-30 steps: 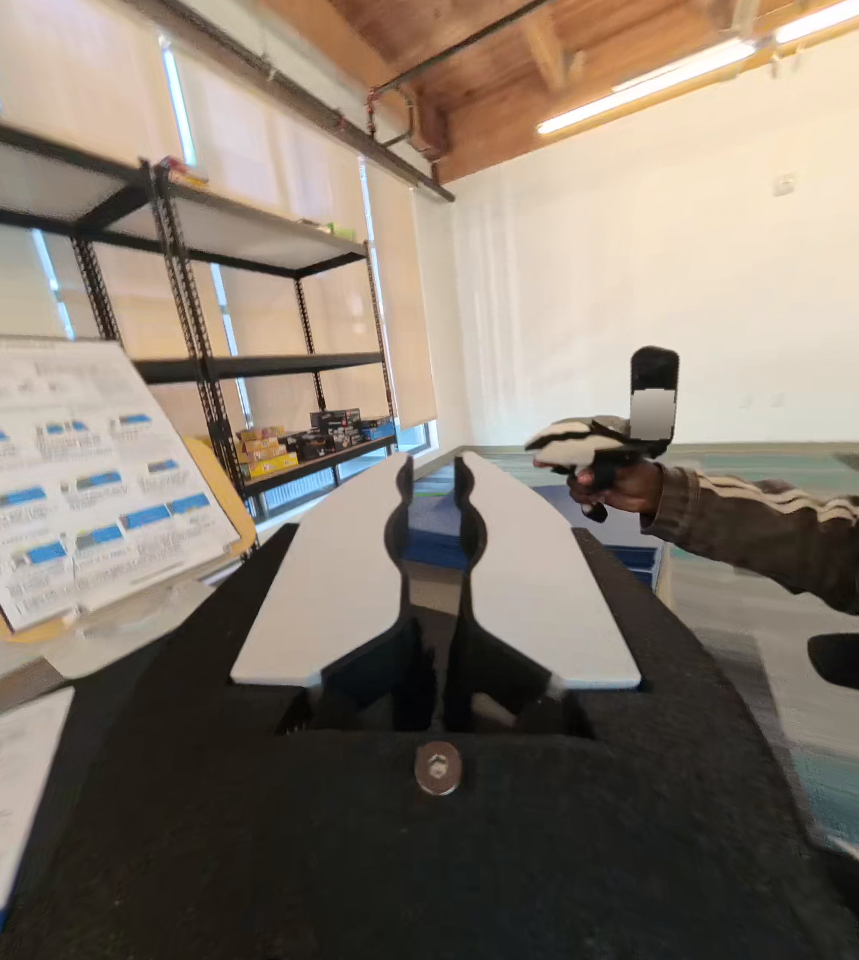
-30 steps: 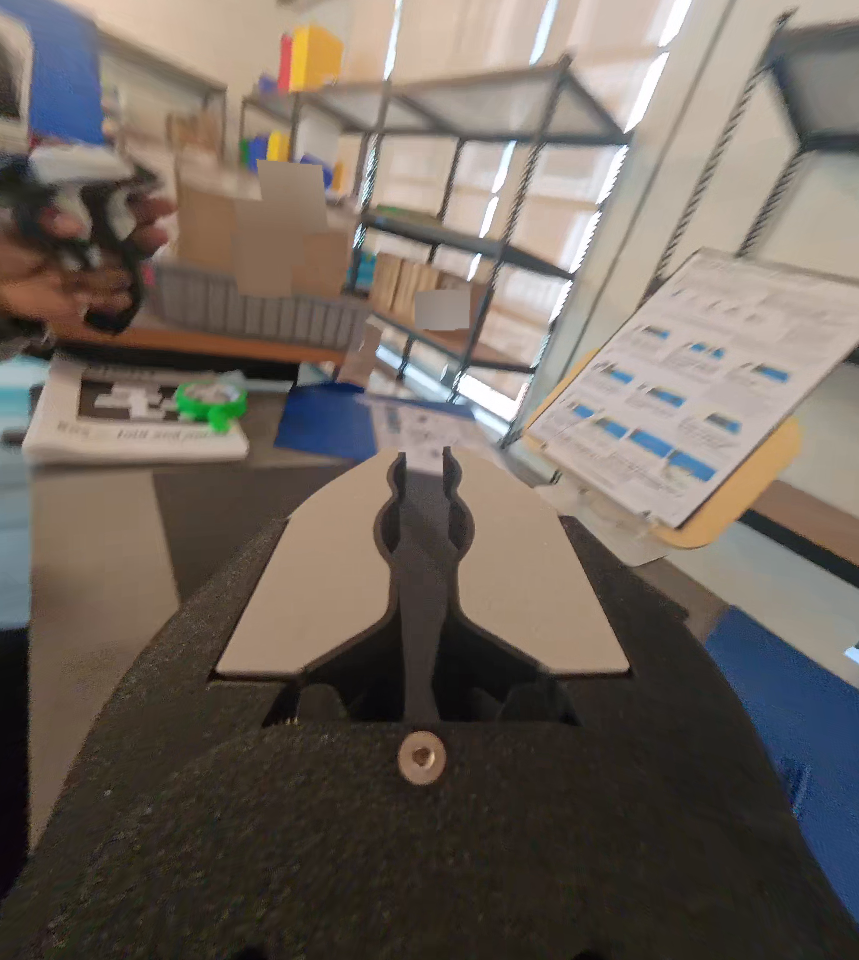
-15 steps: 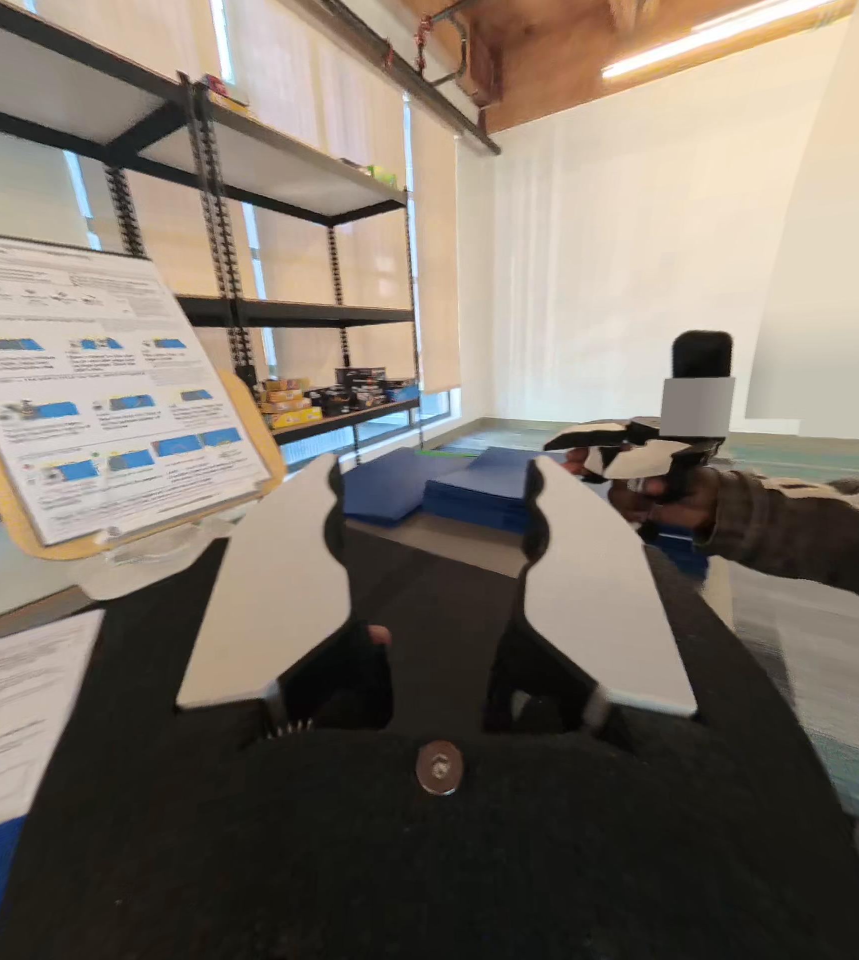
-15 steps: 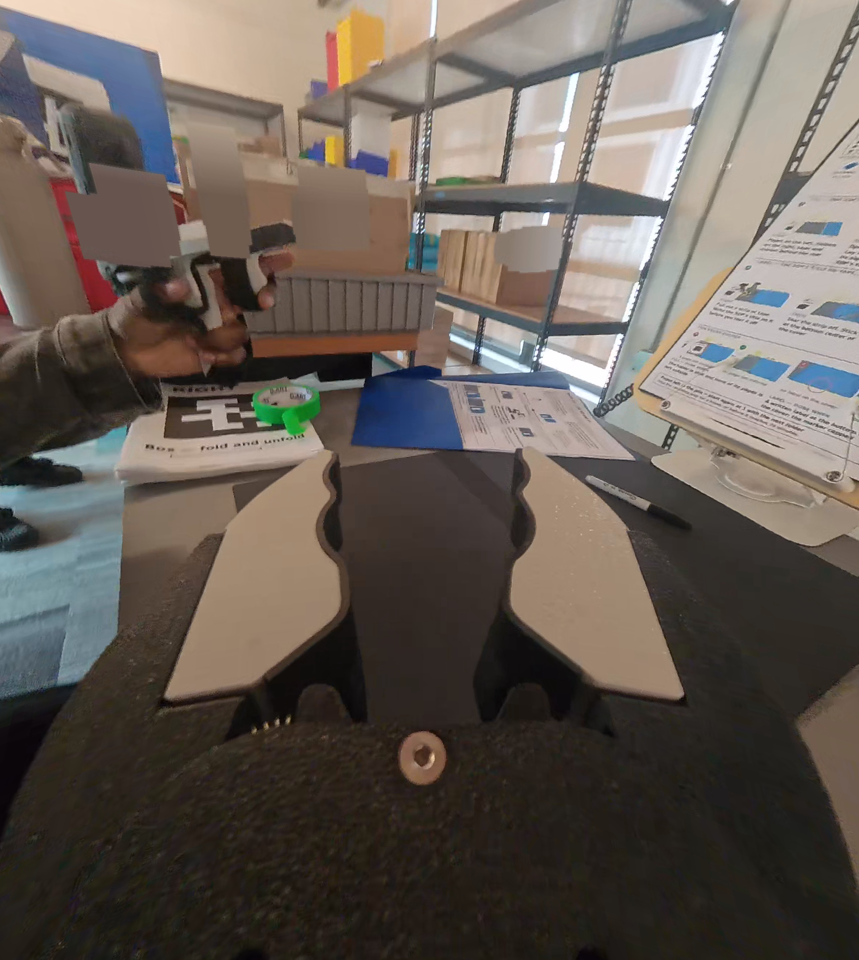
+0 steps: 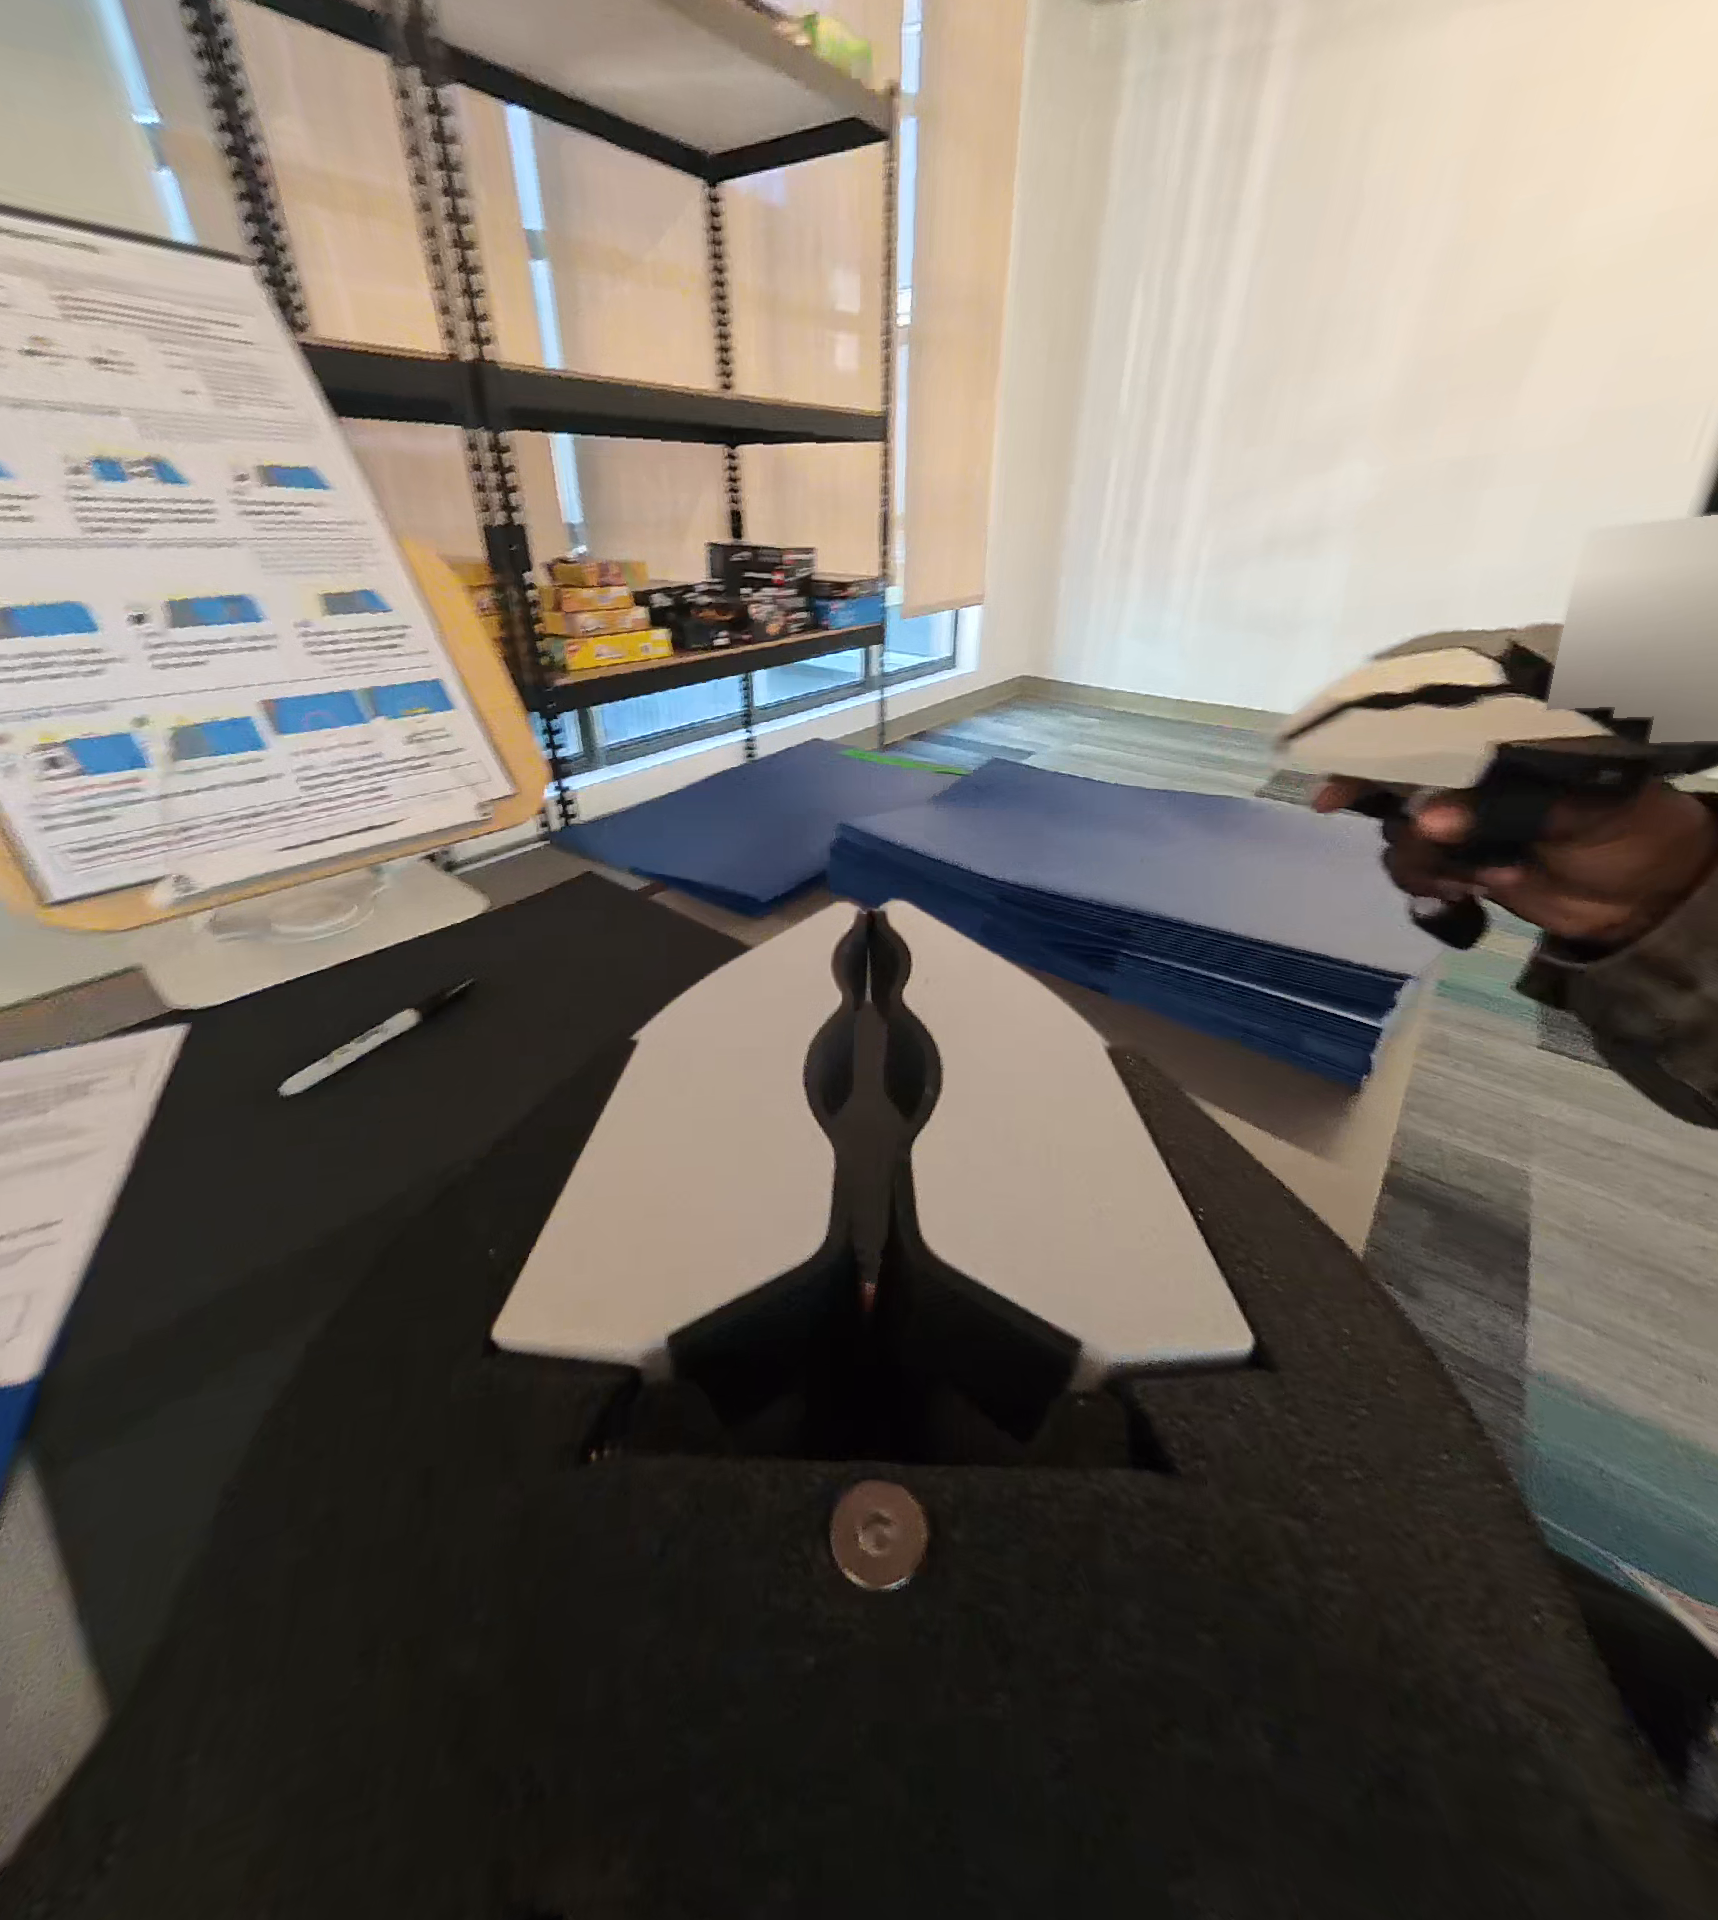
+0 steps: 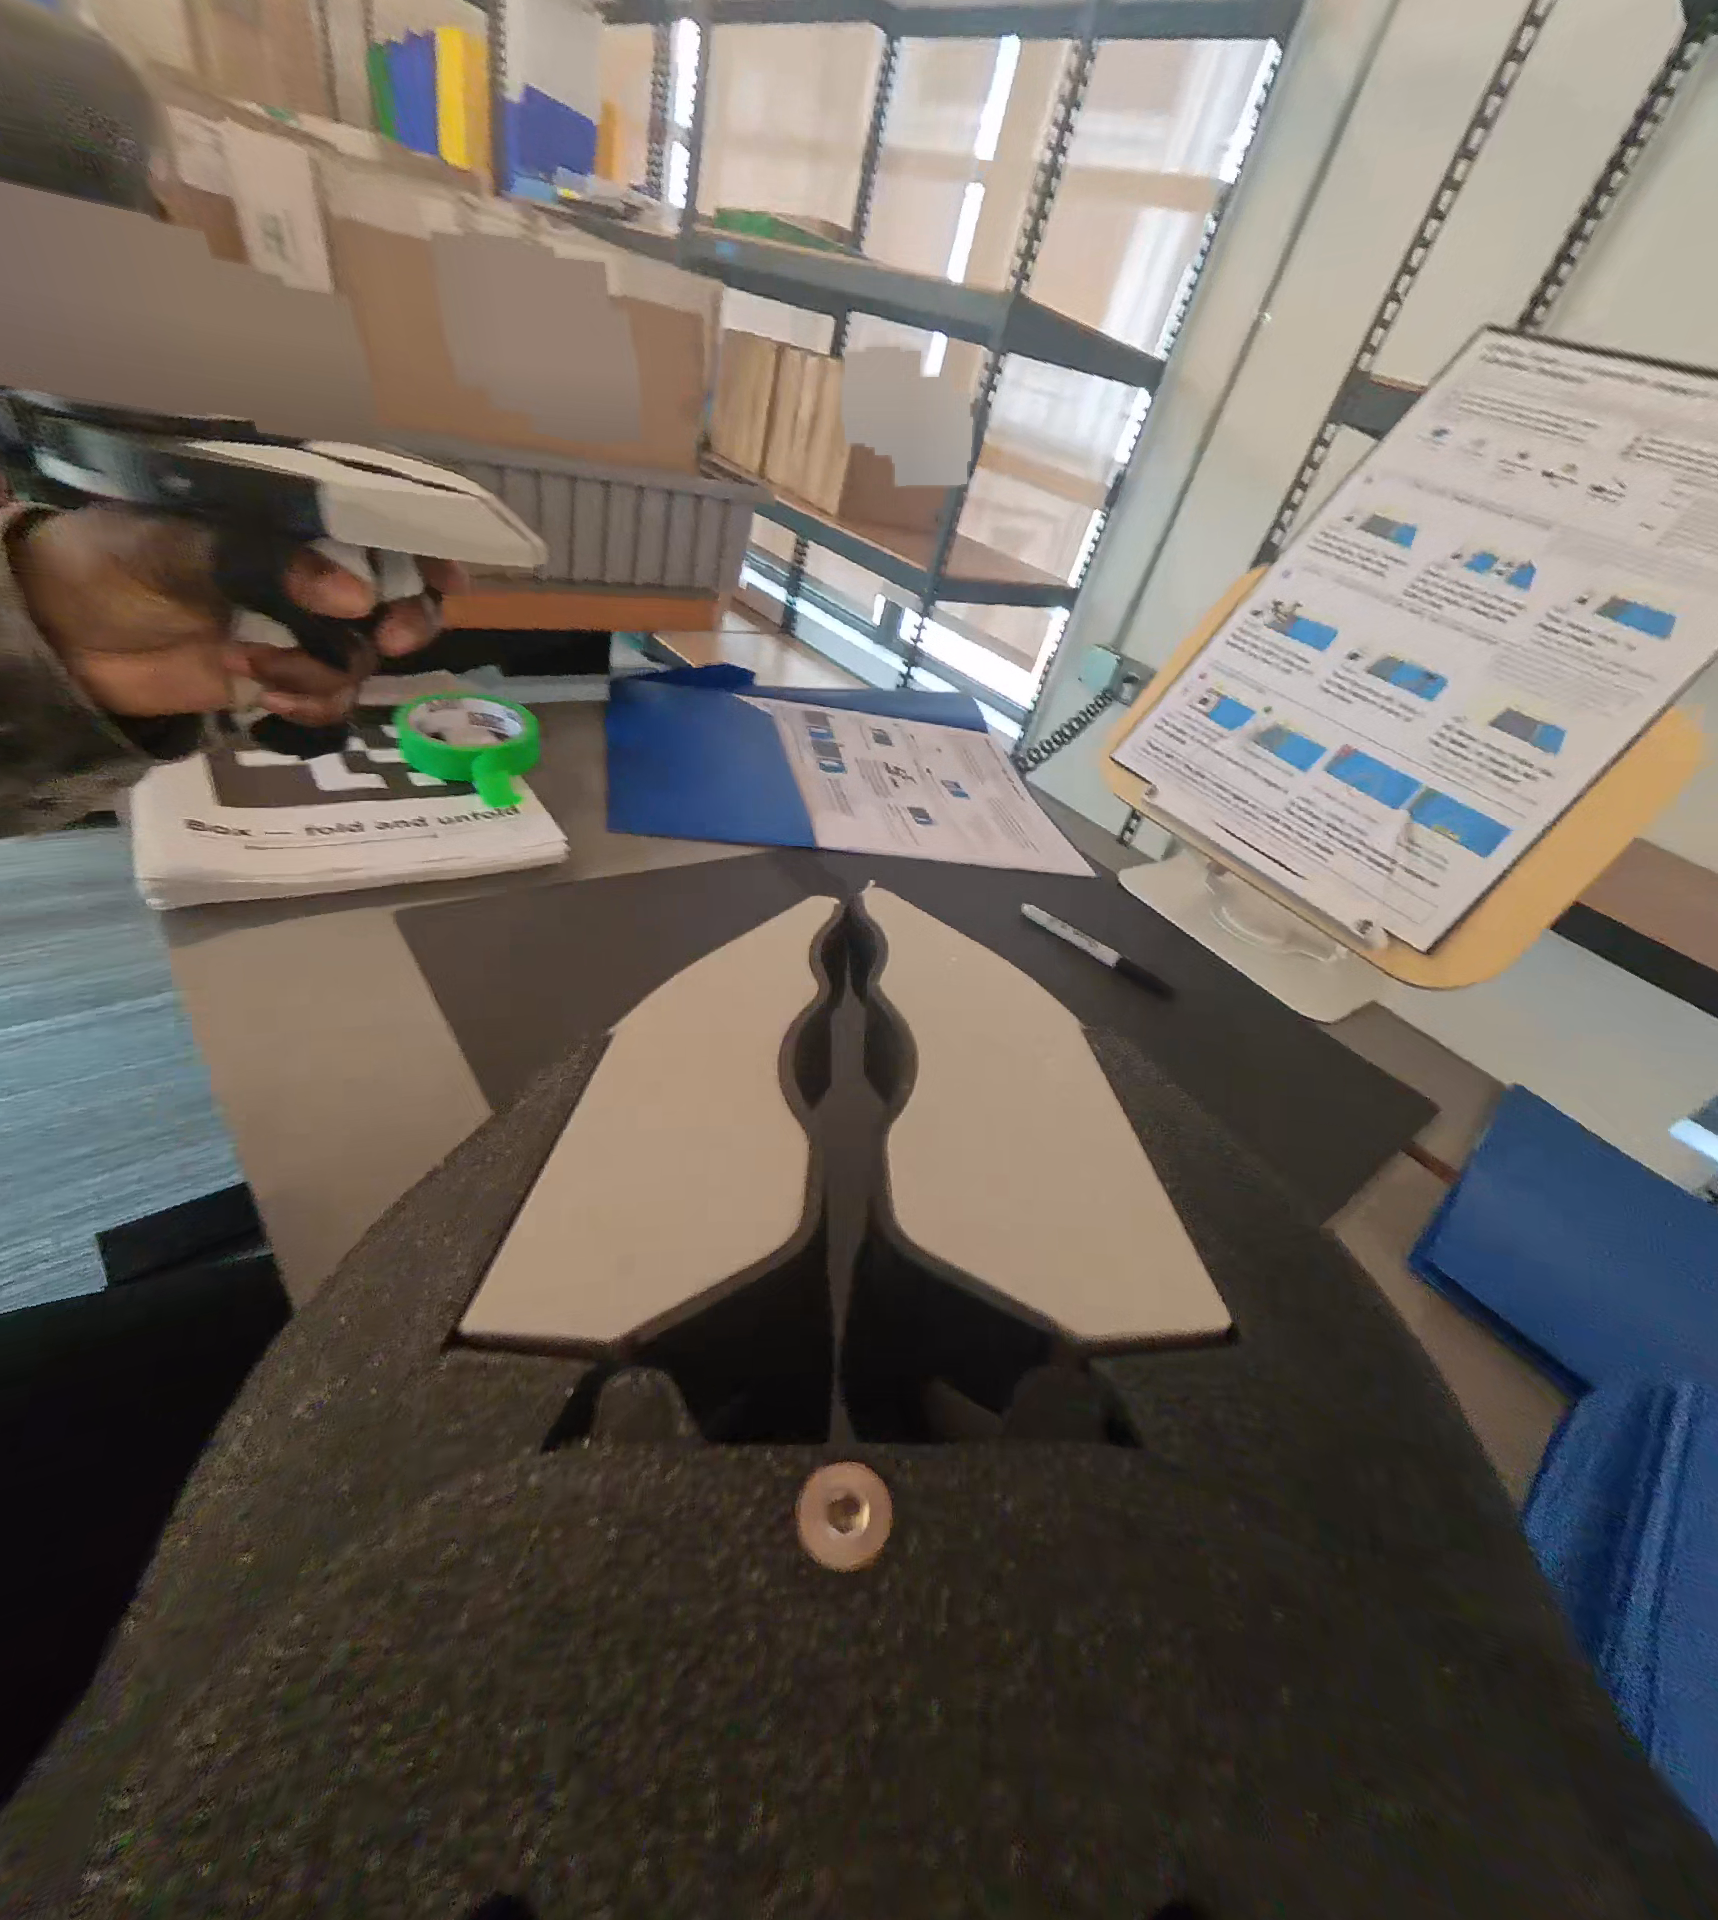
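My left gripper (image 5: pixel 868 914) is shut and empty, held in the air above a black mat (image 5: pixel 398 1122), pointing toward a stack of blue folders (image 5: pixel 1125 894). My right gripper (image 6: pixel 860 899) is shut and empty, also above the black mat (image 6: pixel 626 956). Each gripper shows in the other's view, held in a hand: the right one at the right of the left wrist view (image 5: pixel 1296 732), the left one at the upper left of the right wrist view (image 6: pixel 533 545). A black marker (image 5: pixel 372 1039) lies on the mat and shows in the right wrist view too (image 6: pixel 1094 951).
A printed sheet on a wooden stand (image 5: pixel 159 582) stands behind the mat (image 6: pixel 1437 665). An open blue folder with a paper (image 6: pixel 813 769), a green tape roll (image 6: pixel 465 732) on a paper stack (image 6: pixel 335 842), and metal shelving (image 5: pixel 626 395) surround the table. More blue folders (image 6: pixel 1665 1351) lie at right. One gripper's finger ends stand about 20 cm off the other's.
Both grippers were open half a second ago and have closed. Both views have tilted down toward the table and the mat.
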`<state>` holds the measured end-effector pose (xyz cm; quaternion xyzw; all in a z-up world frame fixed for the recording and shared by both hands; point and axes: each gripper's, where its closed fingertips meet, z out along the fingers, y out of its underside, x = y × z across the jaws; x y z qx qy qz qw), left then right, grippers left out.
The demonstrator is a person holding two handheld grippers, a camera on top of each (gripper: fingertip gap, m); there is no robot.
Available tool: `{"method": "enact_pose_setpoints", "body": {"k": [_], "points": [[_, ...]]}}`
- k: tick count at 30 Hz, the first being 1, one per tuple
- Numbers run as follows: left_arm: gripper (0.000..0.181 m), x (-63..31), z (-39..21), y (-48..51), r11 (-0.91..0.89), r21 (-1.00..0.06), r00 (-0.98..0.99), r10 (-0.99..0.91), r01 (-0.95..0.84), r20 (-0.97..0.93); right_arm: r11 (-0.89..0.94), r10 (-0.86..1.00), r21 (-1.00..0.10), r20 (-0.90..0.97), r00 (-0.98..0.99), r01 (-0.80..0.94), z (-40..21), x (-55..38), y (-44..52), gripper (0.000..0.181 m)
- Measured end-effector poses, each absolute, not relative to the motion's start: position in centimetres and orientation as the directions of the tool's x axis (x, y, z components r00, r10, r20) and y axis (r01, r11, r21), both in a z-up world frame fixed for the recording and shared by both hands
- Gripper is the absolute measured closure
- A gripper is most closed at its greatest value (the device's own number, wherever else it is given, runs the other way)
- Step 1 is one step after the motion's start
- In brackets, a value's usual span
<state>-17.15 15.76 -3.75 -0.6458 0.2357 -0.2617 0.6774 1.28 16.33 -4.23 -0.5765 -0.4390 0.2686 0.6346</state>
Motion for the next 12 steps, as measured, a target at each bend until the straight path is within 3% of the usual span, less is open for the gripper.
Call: {"method": "enact_pose_setpoints", "body": {"k": [4, 9, 12], "points": [[0.177, -20.4, -2.5, 15.4, -0.011, -1.0, 0.8, -0.599, 0.029, 0.03, 0.221, 0.85, -0.95, 0.299, 0.435, 0.221, -4.5, 1.3, 15.3, 0.181], [0.171, -23.3, -3.2, 14.4, -0.172, -0.985, 0.807, -0.583, -0.011, 0.093, 0.15, 0.846, -0.928, 0.299, 0.441, 0.341, -6.4, 1.8, 15.6, 0.173], [0.156, -23.1, -3.9, 13.9, -0.263, -0.963, 0.754, -0.62, 0.06, 0.216, 0.049, 0.822, -0.882, 0.302, 0.483, 0.468, -8.7, 3.3, 17.6, 0.167]]}}
